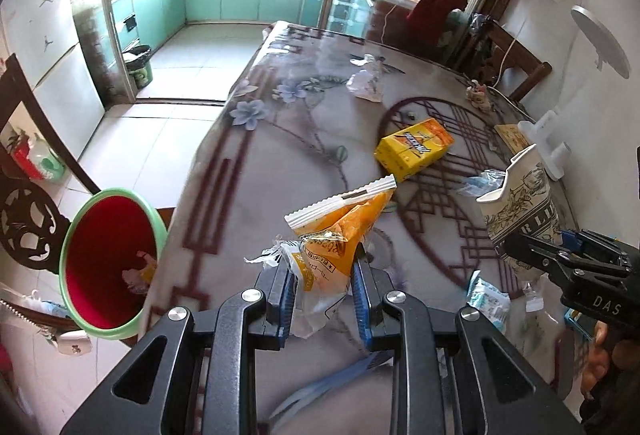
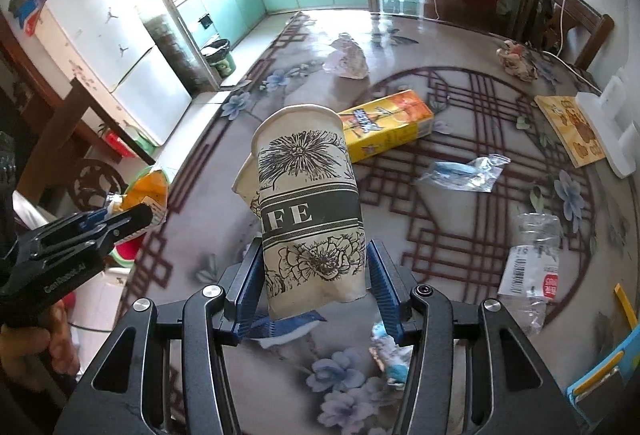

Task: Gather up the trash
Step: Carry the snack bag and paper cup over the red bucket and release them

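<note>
My left gripper [image 1: 322, 275] is shut on an orange and white snack wrapper [image 1: 340, 231] and holds it above the table near its left edge. A red bin with a green rim [image 1: 108, 259] stands below, to the left, with some trash inside. My right gripper [image 2: 316, 267] is shut on a crumpled paper cup [image 2: 308, 203] printed with black flowers, held upright above the table. The cup also shows in the left wrist view [image 1: 520, 203]. The wrapper shows in the right wrist view [image 2: 148, 191].
On the flowered table [image 1: 280, 139] lie a yellow carton [image 1: 414, 147], a crumpled white wrapper [image 1: 366, 83], a clear plastic bag [image 2: 464, 171], a crushed clear bottle [image 2: 532, 267] and a small blue-white packet [image 1: 488, 295]. A white object [image 2: 612, 127] and a yellow board [image 2: 568, 127] sit at the right.
</note>
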`<act>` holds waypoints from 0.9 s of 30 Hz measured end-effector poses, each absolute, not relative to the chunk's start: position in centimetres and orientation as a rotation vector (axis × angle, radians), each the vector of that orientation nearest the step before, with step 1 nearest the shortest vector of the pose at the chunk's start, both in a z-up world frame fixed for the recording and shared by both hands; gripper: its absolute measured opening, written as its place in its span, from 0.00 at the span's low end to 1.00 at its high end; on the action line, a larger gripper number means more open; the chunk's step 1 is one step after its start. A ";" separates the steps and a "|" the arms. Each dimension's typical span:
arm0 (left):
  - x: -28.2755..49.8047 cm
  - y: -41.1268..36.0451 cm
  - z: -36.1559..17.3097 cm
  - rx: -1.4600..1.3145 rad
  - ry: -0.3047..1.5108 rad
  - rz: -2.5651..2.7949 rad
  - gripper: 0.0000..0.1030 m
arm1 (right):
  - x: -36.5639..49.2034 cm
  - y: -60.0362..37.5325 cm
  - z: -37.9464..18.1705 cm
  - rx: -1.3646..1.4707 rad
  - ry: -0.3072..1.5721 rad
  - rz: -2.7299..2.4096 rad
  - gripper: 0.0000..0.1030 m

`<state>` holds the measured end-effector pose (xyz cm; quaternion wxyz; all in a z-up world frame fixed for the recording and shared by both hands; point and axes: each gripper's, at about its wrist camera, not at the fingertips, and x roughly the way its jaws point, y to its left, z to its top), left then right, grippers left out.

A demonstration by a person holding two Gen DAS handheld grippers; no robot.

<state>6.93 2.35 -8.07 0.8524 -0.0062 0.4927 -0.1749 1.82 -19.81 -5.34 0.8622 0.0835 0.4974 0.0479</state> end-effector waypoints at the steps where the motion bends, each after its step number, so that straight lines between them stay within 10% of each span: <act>1: 7.0 2.7 -8.1 -0.015 1.037 -0.366 0.22 | 1.9 -19.5 -5.3 0.174 1.043 0.101 0.48; 27: 9.3 15.6 -10.8 -0.100 1.069 -0.230 0.22 | 5.4 -8.7 -5.4 0.108 1.057 0.194 0.48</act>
